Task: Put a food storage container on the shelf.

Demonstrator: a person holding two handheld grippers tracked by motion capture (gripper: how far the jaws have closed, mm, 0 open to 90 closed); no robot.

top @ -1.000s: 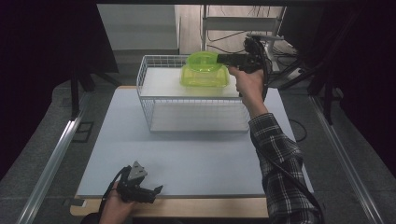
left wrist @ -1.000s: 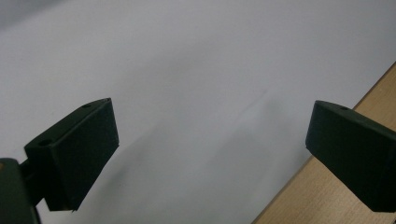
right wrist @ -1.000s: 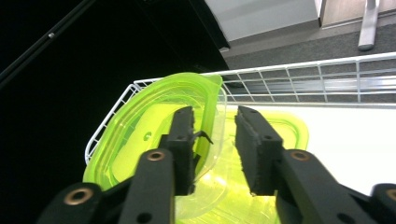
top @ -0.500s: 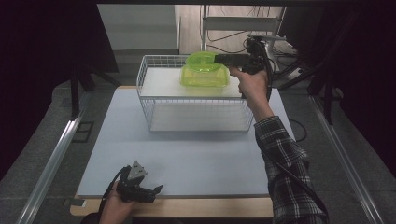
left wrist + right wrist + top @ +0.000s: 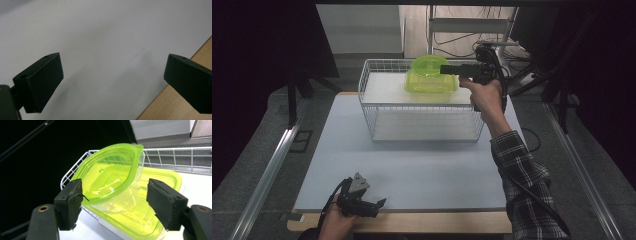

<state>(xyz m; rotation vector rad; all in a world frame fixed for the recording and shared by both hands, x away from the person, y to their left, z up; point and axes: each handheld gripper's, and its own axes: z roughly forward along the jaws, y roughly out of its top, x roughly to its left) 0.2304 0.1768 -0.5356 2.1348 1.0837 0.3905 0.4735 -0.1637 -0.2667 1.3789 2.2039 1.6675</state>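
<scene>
The right claw (image 5: 113, 203) is hovering spread before the green lid (image 5: 110, 176); it is looking light, slippery, bendable, so I would pinch its rim.

The left claw (image 5: 112, 82) is resting spread.

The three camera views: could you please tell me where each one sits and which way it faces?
High view: above the person's side, looking forward and down on the table; forearms and both grippers show.
Left gripper view: rides the left gripper, facing the bare tabletop; open jaws.
Right gripper view: rides the right gripper, facing the green lidded containers; open jaws.
Shared: high and right views show the wire basket.
</scene>
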